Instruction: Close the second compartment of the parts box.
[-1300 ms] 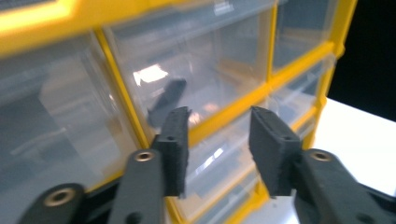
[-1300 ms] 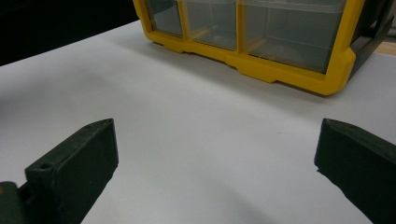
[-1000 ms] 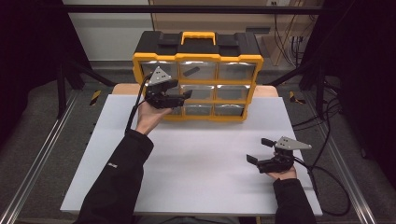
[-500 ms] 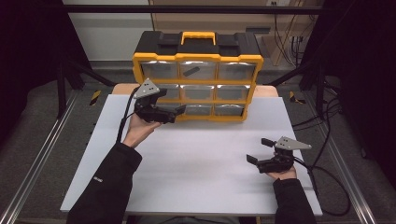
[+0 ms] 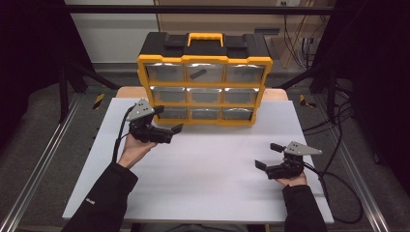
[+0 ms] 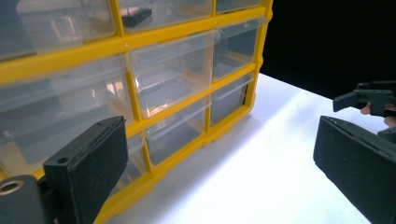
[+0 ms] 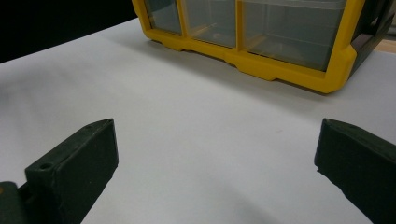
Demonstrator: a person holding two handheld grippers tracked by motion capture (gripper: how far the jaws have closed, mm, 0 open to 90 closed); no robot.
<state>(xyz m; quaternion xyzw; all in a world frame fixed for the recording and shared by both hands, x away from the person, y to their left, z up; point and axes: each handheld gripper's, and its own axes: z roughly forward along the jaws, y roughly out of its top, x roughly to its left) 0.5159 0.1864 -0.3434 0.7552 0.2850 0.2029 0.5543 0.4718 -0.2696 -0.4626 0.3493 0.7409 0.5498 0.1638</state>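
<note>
- Yellow-framed plastic organiser cabinet (image 5: 204, 84) with nine clear drawers and a black top stands upright at the far edge of the white table (image 5: 203, 183), centred. All drawers look pushed in, flush with the frame.
- One small dark object (image 5: 197, 74) lies inside the top-middle drawer; the other drawers look empty, though glare makes this hard to tell.
- Left gripper (image 5: 170, 125) hangs just in front of the cabinet's bottom-left drawer (image 5: 170, 112), near but apart from it. Its jaws have just been opening and stand spread wide, with nothing between them.
- In the left gripper view the pads (image 6: 88, 163) frame the lower drawers and bare tabletop, with no contact.
- Right gripper (image 5: 268, 155) rests low on the table at the near right, well apart from the cabinet. Its jaws are released and empty; the right gripper view shows only white surface between them.
- Judgement: the left hand looks to be between drawers, either done with the bottom-left one or lining up on it.
- To do it well: come in level and square to the drawer front, pinch the drawer's front lip rather than the yellow divider, and pull straight toward the near edge so the drawer does not jam.
- The cabinet looks light and unanchored; a skewed pull could drag it. Steadying the frame with the right gripper would help.
</note>
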